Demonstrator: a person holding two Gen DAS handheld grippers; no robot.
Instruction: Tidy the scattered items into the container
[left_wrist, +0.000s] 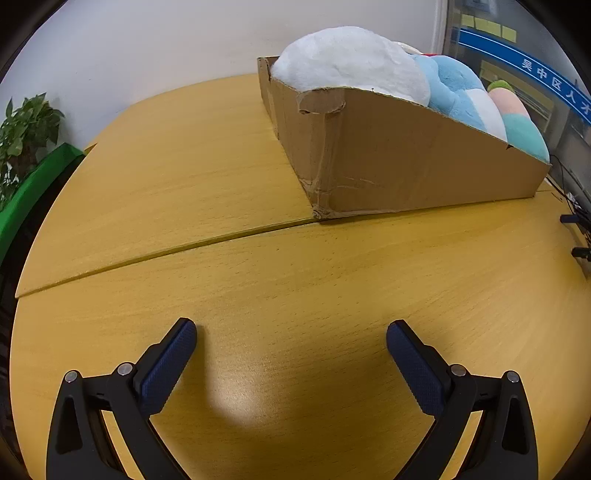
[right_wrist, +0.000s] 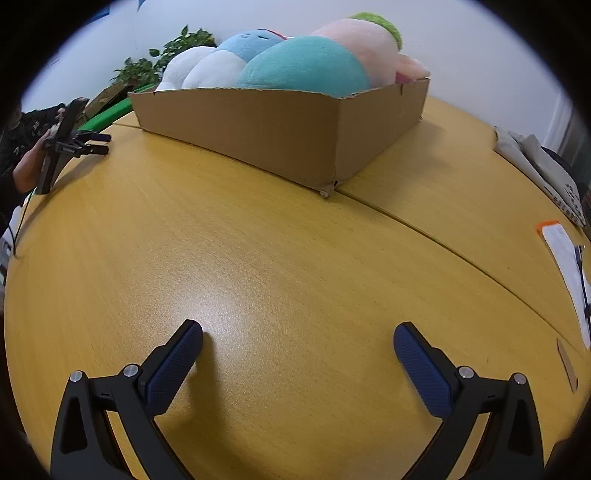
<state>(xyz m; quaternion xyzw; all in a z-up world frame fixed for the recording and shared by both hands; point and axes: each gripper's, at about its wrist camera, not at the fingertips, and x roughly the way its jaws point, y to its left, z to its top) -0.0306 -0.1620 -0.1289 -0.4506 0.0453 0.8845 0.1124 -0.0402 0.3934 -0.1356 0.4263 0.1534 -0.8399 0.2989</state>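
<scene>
A shallow cardboard box (left_wrist: 406, 162) on the wooden table (left_wrist: 258, 280) brims with plush toys: white (left_wrist: 347, 59), blue (left_wrist: 454, 88) and teal (right_wrist: 306, 66) ones mounded well above its low walls. The left gripper (left_wrist: 291, 332) and right gripper (right_wrist: 298, 334) hover over bare tabletop, jaws spread wide and empty. A nudge to the heap or box could likely tip a toy over the rim.
</scene>
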